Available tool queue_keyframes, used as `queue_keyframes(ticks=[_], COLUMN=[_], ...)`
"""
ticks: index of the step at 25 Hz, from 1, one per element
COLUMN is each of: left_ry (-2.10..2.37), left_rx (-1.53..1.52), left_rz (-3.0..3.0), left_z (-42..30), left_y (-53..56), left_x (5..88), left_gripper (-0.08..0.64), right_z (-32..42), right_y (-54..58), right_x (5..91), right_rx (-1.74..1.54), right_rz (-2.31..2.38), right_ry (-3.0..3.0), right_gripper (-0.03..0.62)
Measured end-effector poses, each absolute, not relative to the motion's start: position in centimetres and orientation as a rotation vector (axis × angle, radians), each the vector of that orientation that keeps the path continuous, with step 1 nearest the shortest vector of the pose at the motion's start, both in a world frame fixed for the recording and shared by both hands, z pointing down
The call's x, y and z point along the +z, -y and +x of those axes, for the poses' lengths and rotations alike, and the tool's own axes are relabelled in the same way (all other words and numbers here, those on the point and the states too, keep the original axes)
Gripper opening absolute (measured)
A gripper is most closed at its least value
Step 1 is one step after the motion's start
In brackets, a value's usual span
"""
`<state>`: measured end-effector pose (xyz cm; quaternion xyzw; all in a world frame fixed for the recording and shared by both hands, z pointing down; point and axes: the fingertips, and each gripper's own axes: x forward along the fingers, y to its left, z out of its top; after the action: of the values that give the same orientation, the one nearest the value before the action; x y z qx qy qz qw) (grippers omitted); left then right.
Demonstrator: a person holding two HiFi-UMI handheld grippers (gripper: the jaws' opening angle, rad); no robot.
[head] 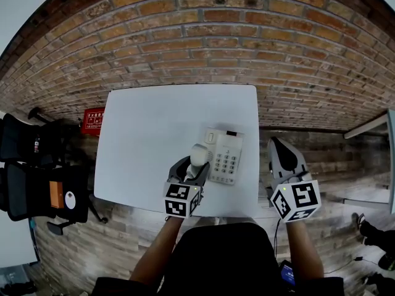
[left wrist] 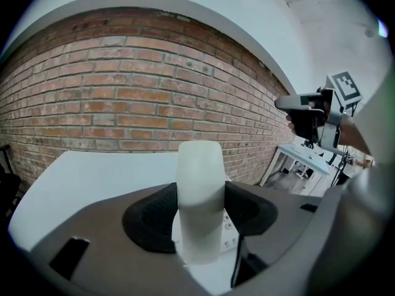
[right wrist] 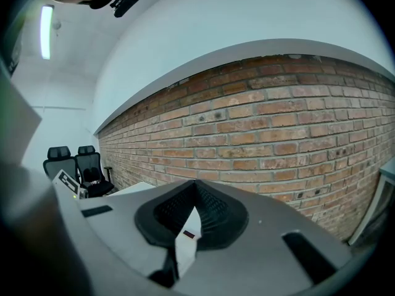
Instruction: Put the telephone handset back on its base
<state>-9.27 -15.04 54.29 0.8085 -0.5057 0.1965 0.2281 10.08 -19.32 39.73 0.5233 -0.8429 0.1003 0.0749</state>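
Overhead, the left gripper (head: pixel 192 166) holds the white handset (head: pixel 199 155) at the left edge of the telephone base (head: pixel 227 159) on the white counter (head: pixel 154 128). Only the left gripper view confirms its jaws pinching the handset's middle, with the keypad beneath. The right gripper (head: pixel 281 152) hovers beyond the counter's right edge, aimed at the brick wall (head: pixel 203 42). Its own view shows the 2 jaws pressed together, empty.

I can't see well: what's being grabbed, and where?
The left hand-held gripper holds the telephone handset by its handle; the right hand-held gripper is empty.
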Motion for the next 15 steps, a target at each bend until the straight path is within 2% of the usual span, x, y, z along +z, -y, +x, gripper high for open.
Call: queue_keyframes(ticks=[15], left_ry=[1.377], left_rx=[0.58], left_rz=[2.189], left_z=[-8.3], left_y=[17.4], left_x=[56.6], left_gripper=[0.244], right_z=[10.7], right_y=[20.1], right_x=[40.4], right_rx=[0.315], right_rz=[1.571], right_ry=[2.515], right_gripper=[0.011])
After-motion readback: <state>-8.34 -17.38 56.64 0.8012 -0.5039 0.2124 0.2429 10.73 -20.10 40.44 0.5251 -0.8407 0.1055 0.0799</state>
